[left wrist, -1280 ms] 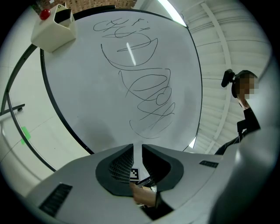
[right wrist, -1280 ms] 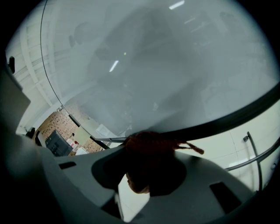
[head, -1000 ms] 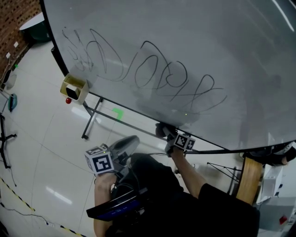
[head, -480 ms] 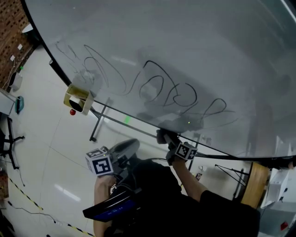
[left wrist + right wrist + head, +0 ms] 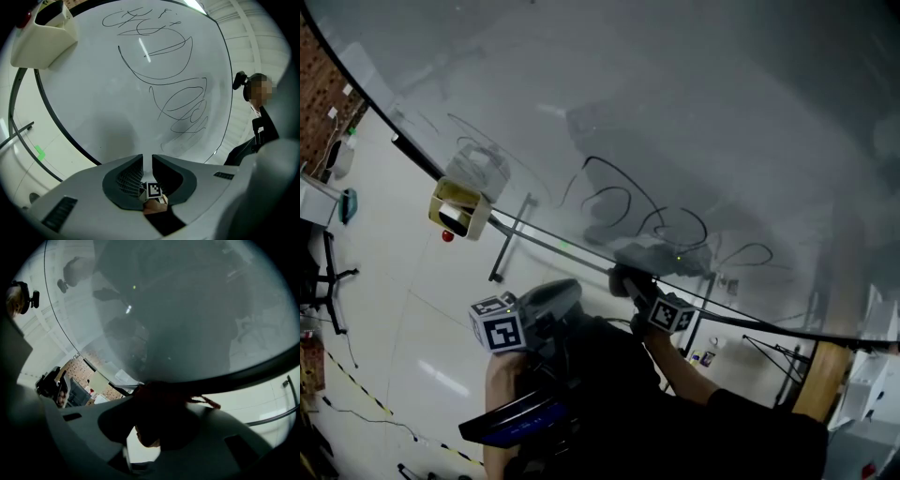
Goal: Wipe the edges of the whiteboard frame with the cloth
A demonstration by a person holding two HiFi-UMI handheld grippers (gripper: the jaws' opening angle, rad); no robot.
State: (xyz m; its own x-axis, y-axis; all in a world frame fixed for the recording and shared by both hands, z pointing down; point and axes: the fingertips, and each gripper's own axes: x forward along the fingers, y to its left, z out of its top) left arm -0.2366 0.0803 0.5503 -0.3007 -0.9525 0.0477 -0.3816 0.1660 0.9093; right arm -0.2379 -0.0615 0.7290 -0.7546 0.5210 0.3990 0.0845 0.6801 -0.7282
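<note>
**Right gripper.** The right gripper (image 5: pixel 161 401) is clamped on the cloth (image 5: pixel 171 418). In the right gripper view, the dark reddish cloth fills the space between the jaws and bulges past their tips. The cloth is pressed against the dark frame (image 5: pixel 262 370), which crosses the centre right of the picture as a curved band. A few loose threads stick out to the right along the frame. In the head view, the cloth sits at lower centre on the bottom edge of the whiteboard (image 5: pixel 703 103). It lies just below the black scribbles (image 5: pixel 623 202). The marker cube (image 5: pixel 671 315) is directly behind it.

**Left gripper.** The left gripper (image 5: pixel 147 160) has its jaws drawn almost together, with only a narrow slit between the tips and nothing held. In the head view it hangs at lower left of centre, clear of the board and well apart from the cloth, above the pale floor (image 5: pixel 403 309).

**Surroundings.** A cream tray (image 5: pixel 457 208) is fixed to the frame at the left of the head view, well apart from the cloth.
</note>
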